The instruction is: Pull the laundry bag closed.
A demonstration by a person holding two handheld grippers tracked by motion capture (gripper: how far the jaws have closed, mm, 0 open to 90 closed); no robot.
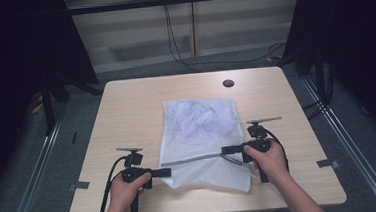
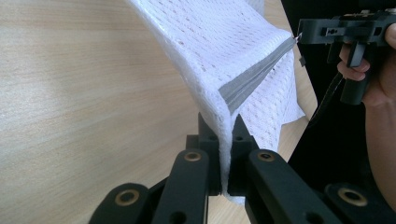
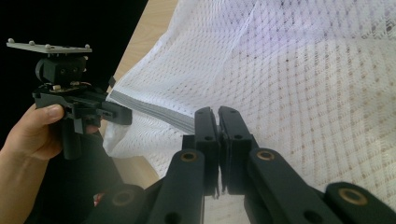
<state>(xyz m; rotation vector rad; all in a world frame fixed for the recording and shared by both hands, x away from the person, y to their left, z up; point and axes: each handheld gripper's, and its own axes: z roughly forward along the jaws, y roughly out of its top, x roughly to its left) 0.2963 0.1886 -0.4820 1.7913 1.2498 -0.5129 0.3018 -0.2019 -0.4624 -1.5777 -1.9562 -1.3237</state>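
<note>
I had a white mesh laundry bag lying on the worktop, its far part flat with some pale cloth bunched inside and its near part lifted between my two hands. What mattered was the grey zipper strip, whose long axis ran left to right across the bag, pulled nearly straight between the two tools. The left gripper sat at the near left corner of the bag, its jaws closed tight on the fabric right where the zipper strip ended; in the left gripper view the mesh and the grey band ran up out of the pinched jaws toward the other tool. The right gripper pointed leftward at the right end of the same strip, its jaws shut as far as they went. In the right gripper view I could see them pressed together at that end of the strip, though I could not make out whether they had the zipper pull or only the fabric beside it. I judged that any slide of the zipper would run along that left-right line, the left hand anchoring.
</note>
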